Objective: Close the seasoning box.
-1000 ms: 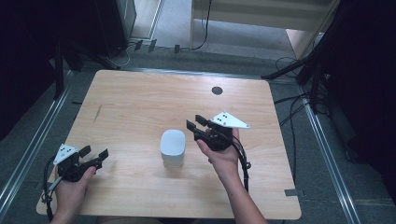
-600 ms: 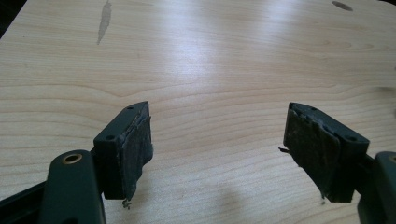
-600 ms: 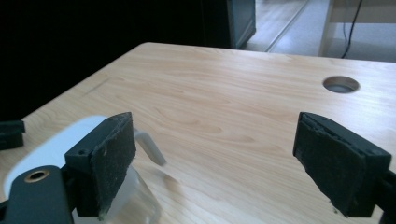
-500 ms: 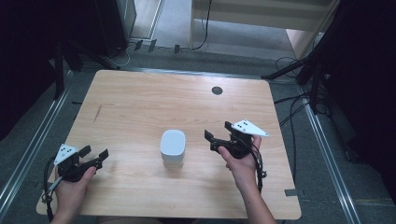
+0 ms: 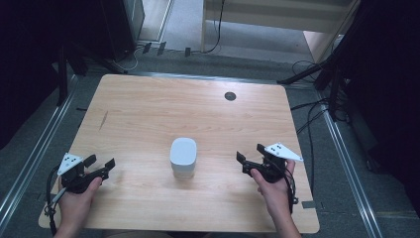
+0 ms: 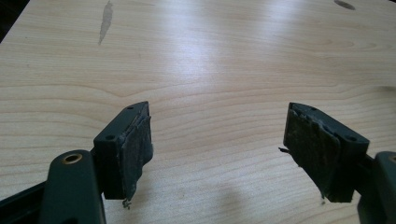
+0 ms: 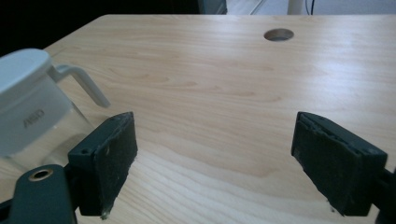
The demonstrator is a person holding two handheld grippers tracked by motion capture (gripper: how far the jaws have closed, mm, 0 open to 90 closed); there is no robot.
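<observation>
While grippers gape, lidded jug (image 5: pixel 183 157) alone mid-table (image 5: pixel 148 114).

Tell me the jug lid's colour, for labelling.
White lid, clearest in the right gripper view.

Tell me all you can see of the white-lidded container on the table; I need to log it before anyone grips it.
The container stands upright near the middle of the wooden table, between the two grippers and touched by neither. From above it shows a white, rounded-square lid. The right gripper view shows more: a clear body under the white lid, a thin white handle arching off one side, and small grey lettering on the lid's edge, too blurred to read. The lid is on. Whether anything is inside cannot be told.
</observation>
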